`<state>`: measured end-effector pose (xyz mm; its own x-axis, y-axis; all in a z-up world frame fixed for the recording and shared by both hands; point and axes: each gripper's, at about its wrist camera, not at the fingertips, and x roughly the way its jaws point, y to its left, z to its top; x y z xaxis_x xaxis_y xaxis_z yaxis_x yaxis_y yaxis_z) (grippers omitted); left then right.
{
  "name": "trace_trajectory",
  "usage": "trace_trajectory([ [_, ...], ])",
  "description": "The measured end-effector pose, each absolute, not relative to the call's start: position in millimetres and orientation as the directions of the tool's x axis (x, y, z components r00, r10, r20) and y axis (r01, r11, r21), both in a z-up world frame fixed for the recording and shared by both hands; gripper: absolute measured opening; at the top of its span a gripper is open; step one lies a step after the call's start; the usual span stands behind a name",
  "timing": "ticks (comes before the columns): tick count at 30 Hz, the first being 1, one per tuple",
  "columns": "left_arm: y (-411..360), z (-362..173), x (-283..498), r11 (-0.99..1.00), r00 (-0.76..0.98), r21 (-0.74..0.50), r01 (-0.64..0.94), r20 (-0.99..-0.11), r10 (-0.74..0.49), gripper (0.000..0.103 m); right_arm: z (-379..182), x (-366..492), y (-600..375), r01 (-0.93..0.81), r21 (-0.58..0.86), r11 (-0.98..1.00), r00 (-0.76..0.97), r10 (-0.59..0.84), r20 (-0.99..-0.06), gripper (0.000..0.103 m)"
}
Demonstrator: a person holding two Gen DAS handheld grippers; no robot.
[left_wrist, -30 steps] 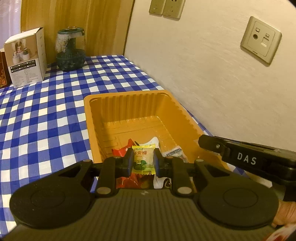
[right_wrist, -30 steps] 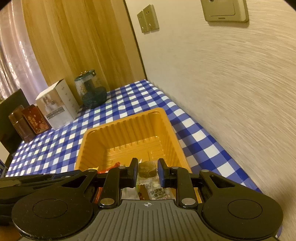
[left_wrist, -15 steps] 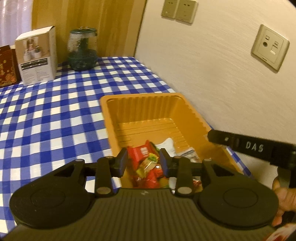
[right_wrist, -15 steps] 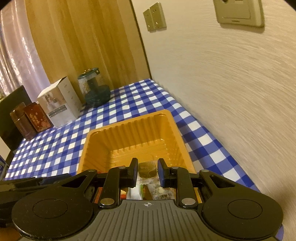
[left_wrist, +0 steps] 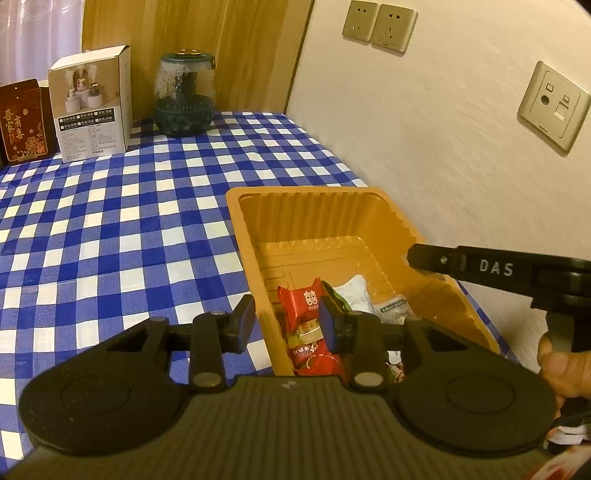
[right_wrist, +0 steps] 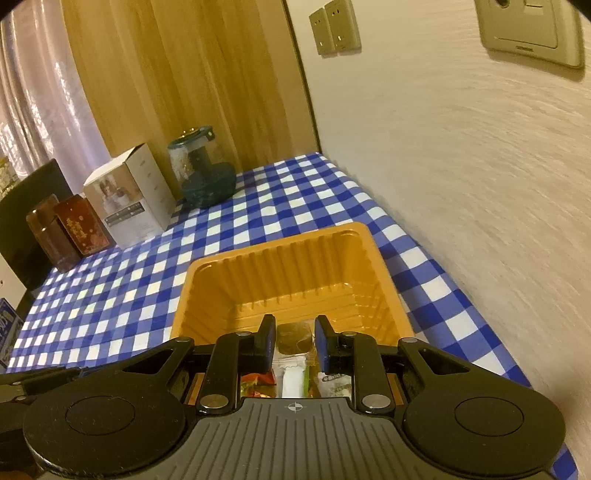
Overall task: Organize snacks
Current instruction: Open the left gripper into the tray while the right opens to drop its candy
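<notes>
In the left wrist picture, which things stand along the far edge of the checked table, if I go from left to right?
Dark red box with gold characters → white product box → dark green glass jar. Further right, there is only the wall with two sockets.

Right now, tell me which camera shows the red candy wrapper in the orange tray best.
The left wrist view. There the red candy wrapper lies in plain sight in the orange tray, its printed face readable. The right wrist view gives only a red sliver of it behind the right gripper.
</notes>
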<state>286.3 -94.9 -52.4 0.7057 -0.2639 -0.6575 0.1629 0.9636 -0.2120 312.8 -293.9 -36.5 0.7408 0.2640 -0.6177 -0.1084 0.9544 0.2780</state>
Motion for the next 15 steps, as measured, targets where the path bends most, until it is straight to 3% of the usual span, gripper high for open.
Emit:
trace_trajectory([
  [11, -92, -56, 288, 0.965, 0.704, -0.217, 0.144, -0.663, -0.255, 0.037, -39, 324, -292, -0.123, 0.34, 0.932, 0.744, 0.314, -0.59, 0.026],
  [12, -91, -56, 287, 0.966, 0.705, -0.217, 0.141, -0.663, -0.252, 0.038, -40, 324, -293, -0.118, 0.347, 0.93, 0.746, 0.314, -0.588, 0.031],
  [14, -90, -56, 286, 0.967, 0.708, -0.214, 0.135, -0.662, -0.245, 0.044, -41, 324, -297, -0.103, 0.36, 0.927, 0.753, 0.309, -0.58, 0.068],
  [15, -90, -56, 286, 0.968, 0.709, -0.213, 0.131, -0.663, -0.242, 0.047, -41, 323, -298, -0.1, 0.367, 0.925, 0.758, 0.31, -0.574, 0.069],
])
